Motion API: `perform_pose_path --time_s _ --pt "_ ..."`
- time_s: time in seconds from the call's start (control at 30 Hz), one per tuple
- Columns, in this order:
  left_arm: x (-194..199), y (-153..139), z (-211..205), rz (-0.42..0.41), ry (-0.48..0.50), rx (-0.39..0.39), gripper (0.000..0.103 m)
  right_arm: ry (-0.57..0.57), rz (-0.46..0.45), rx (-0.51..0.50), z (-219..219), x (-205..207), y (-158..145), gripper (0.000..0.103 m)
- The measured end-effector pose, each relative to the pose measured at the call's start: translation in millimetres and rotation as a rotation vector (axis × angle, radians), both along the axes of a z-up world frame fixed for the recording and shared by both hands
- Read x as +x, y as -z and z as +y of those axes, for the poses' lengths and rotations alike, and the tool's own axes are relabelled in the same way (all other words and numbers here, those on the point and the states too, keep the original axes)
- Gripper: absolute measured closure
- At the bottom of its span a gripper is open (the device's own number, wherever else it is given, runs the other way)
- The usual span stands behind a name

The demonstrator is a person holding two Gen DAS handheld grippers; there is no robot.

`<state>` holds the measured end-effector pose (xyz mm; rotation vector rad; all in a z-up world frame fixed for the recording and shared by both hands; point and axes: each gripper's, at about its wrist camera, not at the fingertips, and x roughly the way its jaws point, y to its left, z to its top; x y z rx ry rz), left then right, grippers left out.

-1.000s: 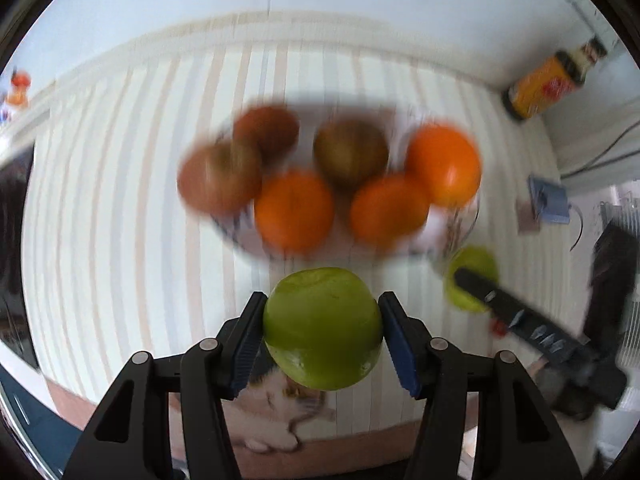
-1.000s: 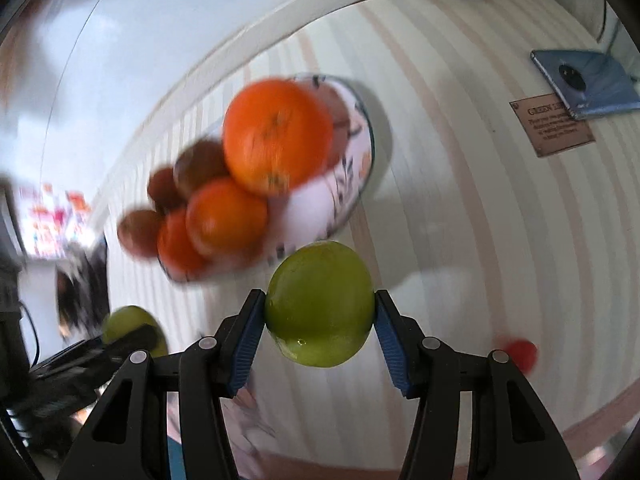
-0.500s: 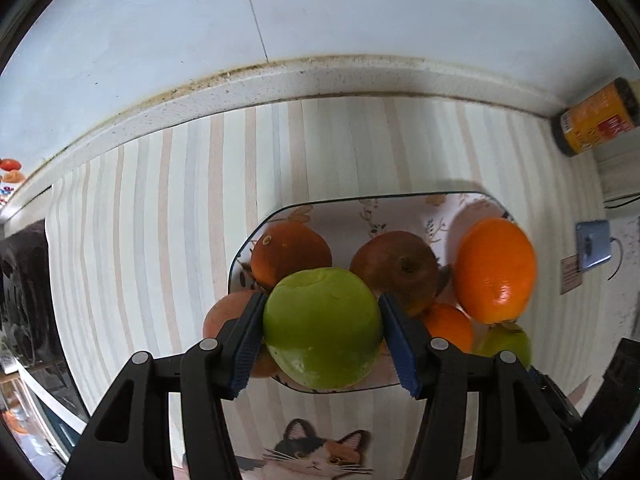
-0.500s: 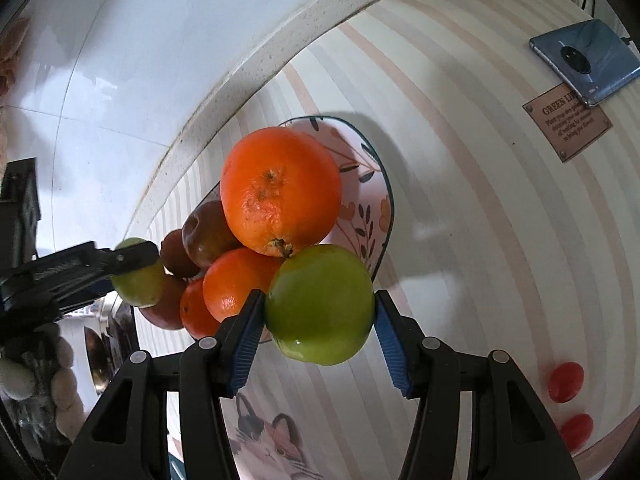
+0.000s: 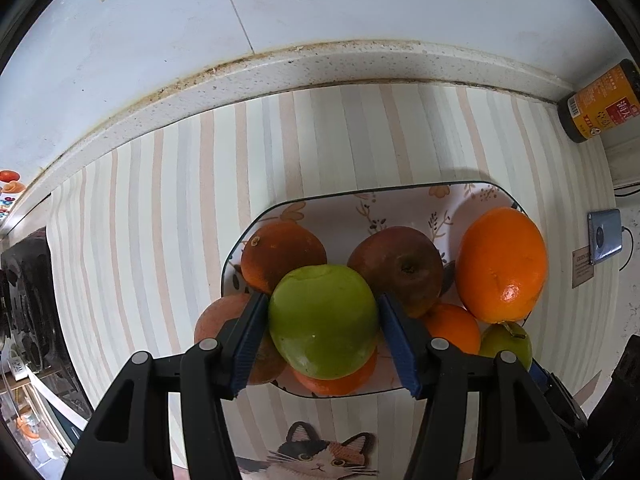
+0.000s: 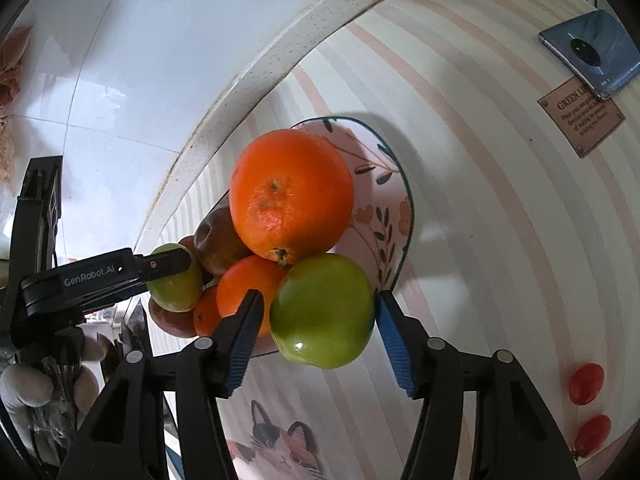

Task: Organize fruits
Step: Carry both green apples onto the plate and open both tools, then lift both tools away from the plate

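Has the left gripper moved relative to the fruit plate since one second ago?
Yes. The left gripper, shut on its green apple, has advanced from short of the plate to over it, so the apple now overlaps the piled fruit.

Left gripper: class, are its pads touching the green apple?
Touching. Left wrist view: the left gripper's blue pads press the green apple's sides.

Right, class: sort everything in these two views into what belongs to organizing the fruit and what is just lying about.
Part of the job:
left gripper holding a green apple
right gripper holding a second green apple
plate
large orange
red apple

Just lying about:
phone
sauce bottle
brown label
cherry tomatoes
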<state>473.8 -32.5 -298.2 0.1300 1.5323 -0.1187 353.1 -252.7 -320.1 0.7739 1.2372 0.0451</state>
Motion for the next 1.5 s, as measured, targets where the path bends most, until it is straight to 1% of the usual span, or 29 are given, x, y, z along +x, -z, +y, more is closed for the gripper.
perform_pose_path --time_s 0.1,0.17,0.2,0.23,0.27,0.33,0.37,0.47,0.53,0.57,0.6,0.7,0.8,0.9,0.97,1.03,1.13,1.23,1.5 --pt "-1 -4 1 -0.010 -0.007 -0.007 0.047 -0.005 -0.001 -0.002 3 0 -1 0.031" --pt "-2 -10 3 -0.015 -0.025 -0.028 0.045 -0.014 0.002 -0.005 4 1 -1 0.021" --pt "-2 -13 4 -0.021 -0.031 -0.038 0.043 -0.016 0.001 -0.006 5 1 -2 0.019" --pt "-3 -17 6 -0.031 -0.036 -0.047 0.038 -0.019 0.000 -0.009 5 0 -4 0.016" --pt "-4 -20 7 -0.038 -0.039 -0.053 0.028 -0.029 0.004 -0.014 5 0 -6 0.013" --pt "-6 -28 10 -0.055 -0.044 -0.068 0.016 -0.044 0.016 -0.047 5 0 -12 0.009" --pt "-9 -32 11 -0.064 -0.049 -0.070 0.015 -0.053 0.021 -0.069 5 -1 -15 0.009" --pt "-22 -44 17 -0.092 -0.061 -0.074 0.014 -0.098 0.018 -0.183 7 -4 -32 0.008" --pt "-35 -52 23 -0.118 -0.080 -0.080 0.014 -0.136 -0.001 -0.269 11 -7 -47 0.006" --pt "-44 -56 26 -0.134 -0.093 -0.082 0.014 -0.167 -0.012 -0.334 15 -8 -57 0.005" --pt "-52 -60 29 -0.149 -0.103 -0.083 0.014 -0.194 -0.024 -0.370 19 -9 -64 0.005" --pt "-81 -67 38 -0.196 -0.137 -0.069 0.014 -0.278 -0.043 -0.445 31 -12 -80 0.005" --pt "-108 -73 43 -0.227 -0.162 -0.043 0.014 -0.338 -0.063 -0.498 41 -17 -91 0.005" --pt "-131 -82 43 -0.261 -0.181 -0.033 0.014 -0.379 -0.099 -0.544 47 -29 -107 0.005" --pt "-144 -91 44 -0.286 -0.194 -0.033 0.014 -0.384 -0.115 -0.565 48 -35 -117 0.005" --pt "-156 -102 45 -0.323 -0.202 -0.027 0.014 -0.382 -0.142 -0.572 50 -45 -132 0.005" --pt "-178 -120 43 -0.379 -0.202 -0.023 0.014 -0.361 -0.181 -0.584 50 -61 -152 0.005" --pt "-199 -140 44 -0.424 -0.197 -0.035 0.014 -0.345 -0.211 -0.586 52 -78 -171 0.005" --pt "-245 -196 56 -0.544 -0.174 -0.049 0.014 -0.311 -0.319 -0.623 64 -135 -236 0.005"
